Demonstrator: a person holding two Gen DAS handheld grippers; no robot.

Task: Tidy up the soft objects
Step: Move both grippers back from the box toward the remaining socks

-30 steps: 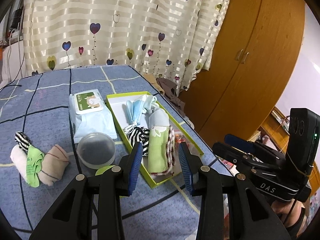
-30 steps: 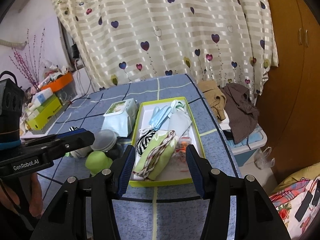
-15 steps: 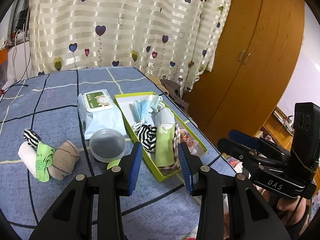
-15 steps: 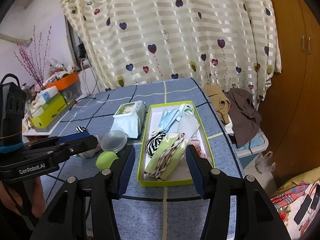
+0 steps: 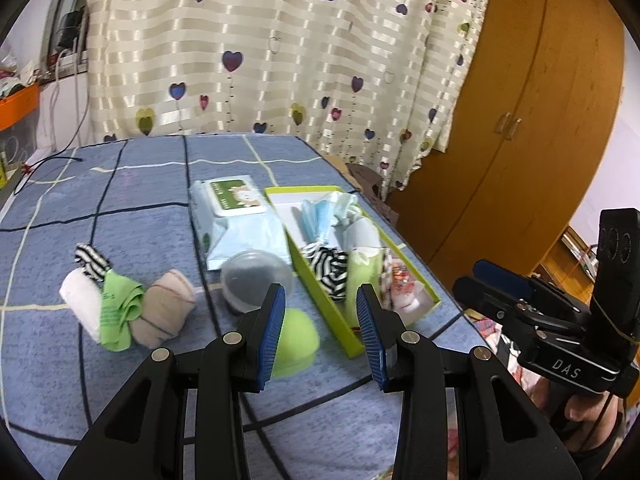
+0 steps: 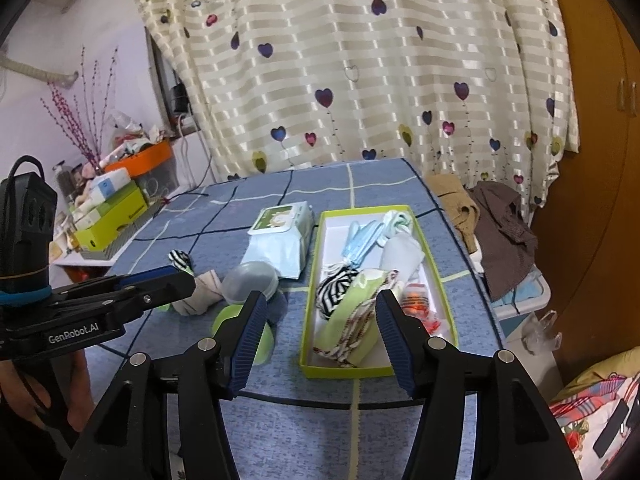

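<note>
A heart-print curtain (image 5: pixel 280 52) fills the top of both views, with a wooden wardrobe (image 5: pixel 532 120) at the right edge and a heap of brown clothes (image 6: pixel 500 220) off the table's far right corner. On the blue checked tablecloth (image 5: pixel 132 184) one pack of wet wipes (image 5: pixel 236 216) lies at centre, one clear domed lid (image 5: pixel 256 280) just below it, and one lime-green ball-shaped thing (image 5: pixel 298 340) lower still, partly hidden behind the left gripper's (image 5: pixel 320 332) left finger. The left gripper hangs over the near table edge, jaws apart and holding nothing. Left of centre sit three rolled socks touching one another: one white with a striped cuff (image 5: pixel 82 300), one bright green (image 5: pixel 120 312), one beige (image 5: pixel 164 312). Right of centre, the lime-green box (image 5: pixel 320 300) holds blue face masks (image 5: pixel 316 220), one striped sock (image 5: pixel 328 268), a pale green cloth (image 5: pixel 362 280) and small red-patterned items, too blurred to name. In the right wrist view, the right gripper (image 6: pixel 320 340) also stands spread and empty, the box's near end (image 6: pixel 348 370) lying between its fingertips.
</note>
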